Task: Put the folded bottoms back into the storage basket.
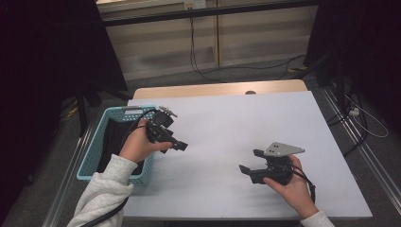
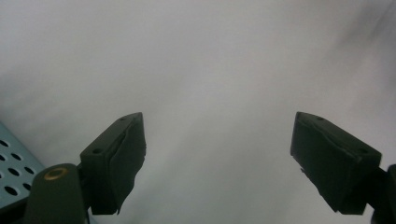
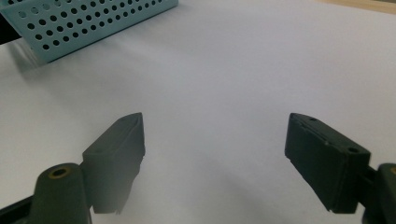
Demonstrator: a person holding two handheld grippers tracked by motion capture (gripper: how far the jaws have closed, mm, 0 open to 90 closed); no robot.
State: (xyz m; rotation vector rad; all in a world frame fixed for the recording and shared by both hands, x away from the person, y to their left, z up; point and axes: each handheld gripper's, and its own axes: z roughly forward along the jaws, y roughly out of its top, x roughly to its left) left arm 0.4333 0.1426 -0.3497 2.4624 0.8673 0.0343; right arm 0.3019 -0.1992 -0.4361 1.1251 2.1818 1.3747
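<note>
Basket (image 1: pixel 94 156) sits at the table's (image 1: pixel 246 123) left edge, just beside my left gripper (image 1: pixel 178 145). Both grippers are released, empty; right gripper (image 1: pixel 249 161) is well apart. Swinging left carelessly, I could knock it off.

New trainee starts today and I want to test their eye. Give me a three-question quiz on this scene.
1. True or false: the left gripper holds something between its jaws.
2. What colour is the perforated basket?
A. red
B. light blue
C. yellow
3. Which gripper is nearer the basket?

Key:
1. False; its jaws stand open with nothing between them.
2. B.
3. The left gripper; the right gripper is across the white table, also open.
</note>
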